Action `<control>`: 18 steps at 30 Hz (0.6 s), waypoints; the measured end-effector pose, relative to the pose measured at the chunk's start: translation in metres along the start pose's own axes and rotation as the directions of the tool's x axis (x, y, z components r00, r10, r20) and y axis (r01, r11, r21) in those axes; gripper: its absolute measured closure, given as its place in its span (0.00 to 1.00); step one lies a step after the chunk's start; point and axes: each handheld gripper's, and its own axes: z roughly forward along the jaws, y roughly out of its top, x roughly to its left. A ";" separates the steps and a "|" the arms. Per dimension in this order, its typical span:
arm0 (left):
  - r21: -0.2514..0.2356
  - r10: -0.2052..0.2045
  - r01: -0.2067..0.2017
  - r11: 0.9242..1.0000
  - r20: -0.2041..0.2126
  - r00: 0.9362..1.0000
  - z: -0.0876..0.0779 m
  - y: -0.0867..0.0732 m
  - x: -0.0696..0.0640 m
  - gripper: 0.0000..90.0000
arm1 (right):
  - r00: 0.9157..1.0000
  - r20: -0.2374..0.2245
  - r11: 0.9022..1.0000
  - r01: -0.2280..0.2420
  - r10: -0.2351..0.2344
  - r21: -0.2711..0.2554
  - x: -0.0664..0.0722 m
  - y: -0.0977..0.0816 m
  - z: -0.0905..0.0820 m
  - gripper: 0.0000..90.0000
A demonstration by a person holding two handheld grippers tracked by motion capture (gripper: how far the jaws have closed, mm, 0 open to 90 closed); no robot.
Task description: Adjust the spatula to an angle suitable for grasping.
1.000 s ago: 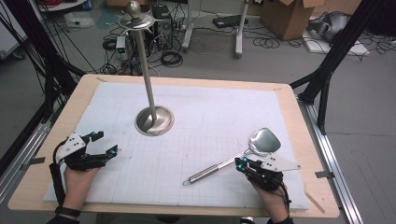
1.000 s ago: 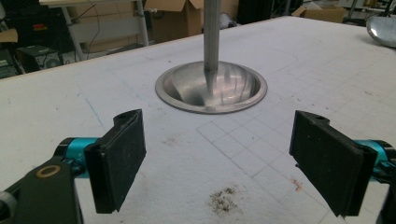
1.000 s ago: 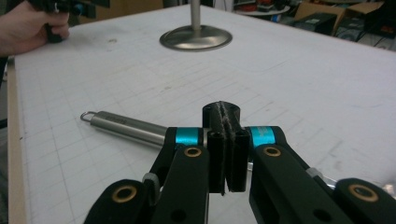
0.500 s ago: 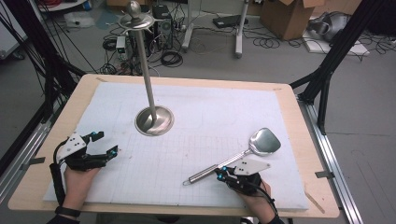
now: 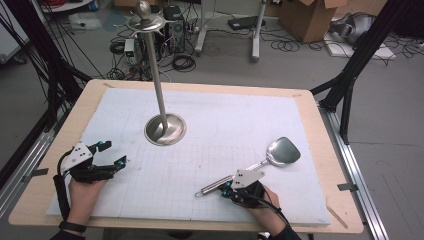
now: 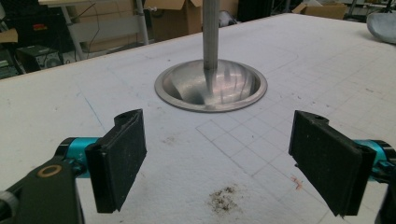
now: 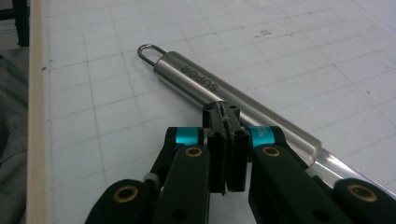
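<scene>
In the high view, a wooden bench [image 5: 45,200] covered by a white gridded mat [image 5: 240,130] is seen from above. A metal stand [image 5: 159,100], a tall pole on a round dished base, is placed on the mat left of centre, well away from both hands. A metal spatula [image 5: 250,172] is laid flat on the mat at the lower right, its broad blade pointing toward the far right and its handle toward the near left. The right tool [image 5: 228,190] is held low just at the near side of the handle, about midway along it. The left tool [image 5: 112,154] is held at the lower left of the mat, its jaws spread apart with nothing between them.

In the left gripper view, the left tool [image 6: 217,158] is shown with both black pads wide apart above the bare mat [image 6: 299,60]. The base of the stand [image 6: 211,86] is seen straight ahead, beyond the pads.

In the right gripper view, the right tool [image 7: 226,114] is shown with its pads pressed together and nothing clamped. The spatula [image 7: 219,91] handle, round, shiny and ending in a small wire loop, is laid slantwise just past the tips; whether the tips touch it cannot be told.
</scene>
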 end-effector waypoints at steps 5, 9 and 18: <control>0.002 0.003 -0.003 1.000 0.000 1.000 0.000 0.000 0.000 0.22 | 1.000 0.012 1.000 -0.020 0.020 0.015 -0.004 0.007 0.007 1.00; 0.002 0.001 -0.001 1.000 0.000 1.000 0.000 0.000 0.000 0.22 | 0.998 0.036 0.998 -0.043 0.042 0.041 -0.010 0.017 0.015 1.00; 0.002 0.001 -0.001 1.000 0.000 1.000 0.000 0.000 0.000 0.22 | 0.986 0.103 0.989 -0.139 0.133 0.052 -0.034 0.034 0.035 1.00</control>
